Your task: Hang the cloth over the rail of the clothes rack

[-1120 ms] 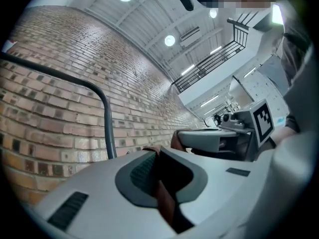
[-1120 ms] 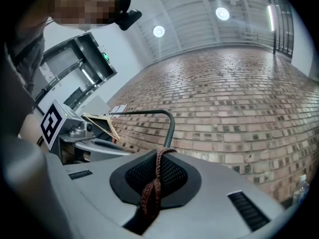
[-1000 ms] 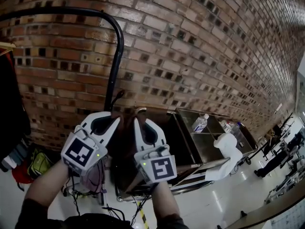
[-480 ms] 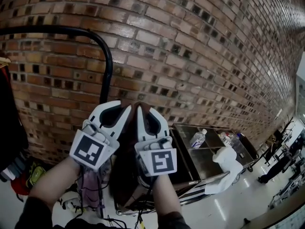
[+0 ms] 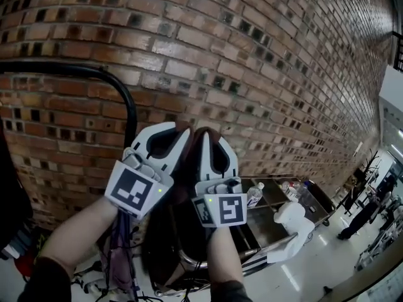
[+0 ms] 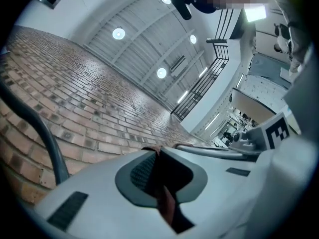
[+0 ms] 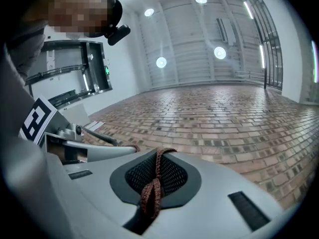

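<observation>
A dark reddish-brown cloth (image 5: 165, 244) hangs down between my two grippers, held up in front of the brick wall. My left gripper (image 5: 180, 131) is shut on its upper edge, which shows as a brown fold (image 6: 167, 205) pinched between the white jaws. My right gripper (image 5: 203, 133) is shut on the same edge, a rust-coloured seam (image 7: 152, 193) clamped in its jaws. Both grippers stand side by side and point upward. The black rail of the clothes rack (image 5: 82, 73) curves across the left, level with the grippers' tips, and shows as a dark tube (image 6: 47, 138) in the left gripper view.
A brick wall (image 5: 264, 74) fills the background. A metal cart (image 5: 277, 200) with a water bottle (image 5: 254, 194) and a white bundle (image 5: 291, 226) stands at the lower right. Dark clothes (image 5: 9, 194) hang at the far left. A purple garment (image 5: 119, 257) hangs below the left gripper.
Both grippers have risen together with the cloth, from below the rail's bend to about level with the rail, and tilted more upward. The cloth now hangs longer beneath them.
</observation>
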Demonstrator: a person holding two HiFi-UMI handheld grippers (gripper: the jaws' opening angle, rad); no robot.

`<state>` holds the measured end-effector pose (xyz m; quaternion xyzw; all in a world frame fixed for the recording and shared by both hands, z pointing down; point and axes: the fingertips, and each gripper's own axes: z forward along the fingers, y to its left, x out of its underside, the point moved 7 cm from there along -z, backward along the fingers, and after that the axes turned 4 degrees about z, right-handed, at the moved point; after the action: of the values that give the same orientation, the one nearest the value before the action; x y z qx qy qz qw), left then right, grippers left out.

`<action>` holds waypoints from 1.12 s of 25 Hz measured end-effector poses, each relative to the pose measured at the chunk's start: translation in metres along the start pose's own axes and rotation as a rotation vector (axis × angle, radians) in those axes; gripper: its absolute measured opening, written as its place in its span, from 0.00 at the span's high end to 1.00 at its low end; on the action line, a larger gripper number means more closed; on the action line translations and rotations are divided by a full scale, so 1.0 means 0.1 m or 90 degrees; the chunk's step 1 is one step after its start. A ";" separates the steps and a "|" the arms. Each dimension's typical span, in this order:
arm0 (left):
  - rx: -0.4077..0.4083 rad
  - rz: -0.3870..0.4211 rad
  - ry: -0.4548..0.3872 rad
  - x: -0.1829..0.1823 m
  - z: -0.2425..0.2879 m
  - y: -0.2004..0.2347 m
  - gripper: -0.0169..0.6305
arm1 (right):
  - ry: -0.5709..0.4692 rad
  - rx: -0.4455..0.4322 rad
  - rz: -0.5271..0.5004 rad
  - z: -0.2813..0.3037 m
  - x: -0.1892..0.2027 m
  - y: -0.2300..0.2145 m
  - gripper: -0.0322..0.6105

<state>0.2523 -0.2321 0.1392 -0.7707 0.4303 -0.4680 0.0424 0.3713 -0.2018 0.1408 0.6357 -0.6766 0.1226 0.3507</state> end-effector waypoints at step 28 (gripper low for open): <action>0.007 0.202 -0.066 -0.73 1.13 0.89 0.94 | -0.100 -0.027 -0.041 1.07 -0.33 -0.37 0.91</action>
<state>0.2685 -0.2745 -0.0149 -0.7160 0.5409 -0.4177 0.1421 0.3704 -0.2478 0.0315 0.6572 -0.6838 0.0467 0.3136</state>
